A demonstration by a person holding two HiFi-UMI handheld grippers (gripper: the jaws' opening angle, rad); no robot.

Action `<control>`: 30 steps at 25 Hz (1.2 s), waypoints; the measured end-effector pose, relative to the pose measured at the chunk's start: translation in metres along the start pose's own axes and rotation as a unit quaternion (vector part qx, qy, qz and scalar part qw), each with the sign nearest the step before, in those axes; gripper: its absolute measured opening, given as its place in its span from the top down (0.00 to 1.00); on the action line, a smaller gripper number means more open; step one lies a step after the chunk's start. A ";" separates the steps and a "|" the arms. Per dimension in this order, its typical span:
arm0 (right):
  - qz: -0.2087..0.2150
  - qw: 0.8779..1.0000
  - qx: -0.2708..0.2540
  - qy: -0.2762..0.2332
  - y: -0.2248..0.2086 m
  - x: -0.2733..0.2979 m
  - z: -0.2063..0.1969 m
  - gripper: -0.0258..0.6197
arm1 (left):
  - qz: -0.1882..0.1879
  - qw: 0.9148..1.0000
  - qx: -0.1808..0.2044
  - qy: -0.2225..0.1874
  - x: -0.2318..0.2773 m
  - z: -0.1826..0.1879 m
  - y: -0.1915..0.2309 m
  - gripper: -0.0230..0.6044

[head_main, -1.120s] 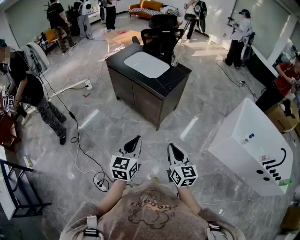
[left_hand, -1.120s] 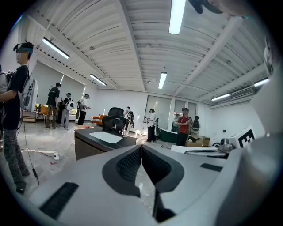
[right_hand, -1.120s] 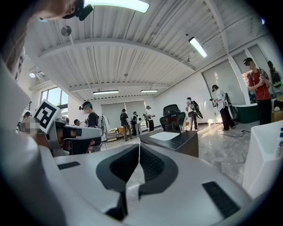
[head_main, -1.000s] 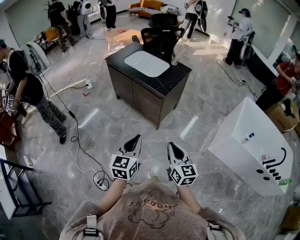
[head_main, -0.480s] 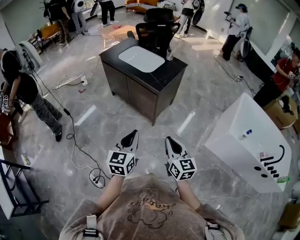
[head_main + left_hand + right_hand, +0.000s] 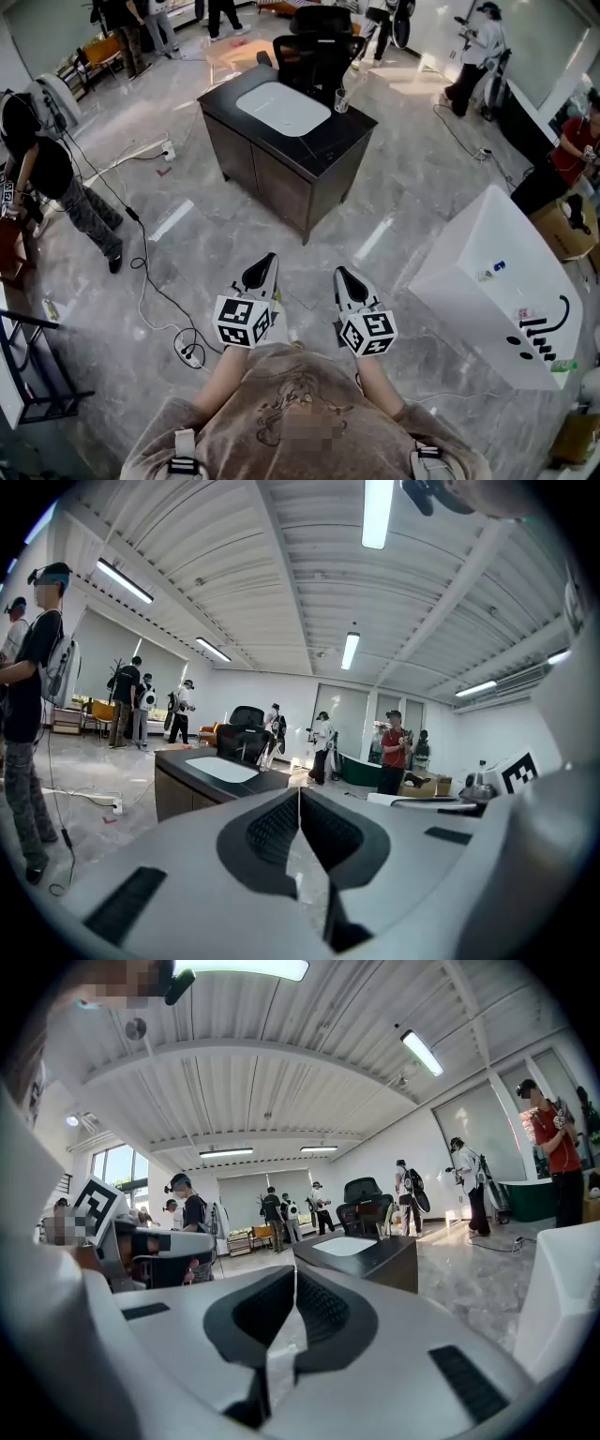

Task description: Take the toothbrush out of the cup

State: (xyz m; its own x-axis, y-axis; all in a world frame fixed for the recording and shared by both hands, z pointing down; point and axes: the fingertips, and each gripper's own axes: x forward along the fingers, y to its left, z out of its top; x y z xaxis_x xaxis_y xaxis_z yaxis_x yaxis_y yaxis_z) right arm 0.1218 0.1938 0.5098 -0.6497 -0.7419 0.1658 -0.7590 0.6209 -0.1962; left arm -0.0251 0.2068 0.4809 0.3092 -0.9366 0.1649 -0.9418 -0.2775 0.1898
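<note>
Standing well back from the work surface, the operator holds both tools low in front of the body, side by side over bare floor (image 6: pixel 187 262).

- Left gripper (image 6: pixel 263 270): jaws pressed together, nothing between them.
- Right gripper (image 6: pixel 346 281): the same, jaws meeting along one thin seam, empty.
- Cup (image 6: pixel 340 100): a small clear one at the far right corner of the dark cabinet (image 6: pixel 281 178), just beside the white inset top (image 6: pixel 281 108) and in front of the black office chair (image 6: pixel 314 52). It is well apart from both grippers.
- Toothbrush: presumably upright in that cup, but too small in the head view to make out.

Handling judgement:
- The brush should be light and stiff, with a slim, smooth plastic handle that is likely to slip or twist between hard pads.
- Best hold looks to be on the handle above the rim, square across its flat sides and away from the bristles.
- A clear cup this size will weigh little. A slanted pull could drag it or tip it off the corner.
- One gripper should steady the cup wall gently in case it is glass, while the other lifts the brush straight up.
- Both pairs of jaws must open before either grip.
</note>
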 end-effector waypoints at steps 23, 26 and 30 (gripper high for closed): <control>0.002 1.000 0.002 0.002 -0.034 0.074 0.016 0.93 | -0.008 1.000 -0.013 0.007 0.073 0.012 0.042 0.93; 0.003 1.000 0.001 0.003 -0.042 0.090 0.020 0.92 | -0.012 1.000 -0.010 0.011 0.091 0.016 0.049 0.93; 0.000 1.000 0.003 0.005 -0.058 0.117 0.029 0.93 | -0.021 1.000 -0.008 0.014 0.120 0.024 0.062 0.93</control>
State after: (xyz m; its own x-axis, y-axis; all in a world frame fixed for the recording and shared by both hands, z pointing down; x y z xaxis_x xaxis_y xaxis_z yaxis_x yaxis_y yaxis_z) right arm 0.0909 0.0638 0.5128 -0.6500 -0.7394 0.1756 -0.7589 0.6193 -0.2014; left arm -0.0493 0.0718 0.4892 0.3528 -0.9175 0.1835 -0.9255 -0.3133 0.2130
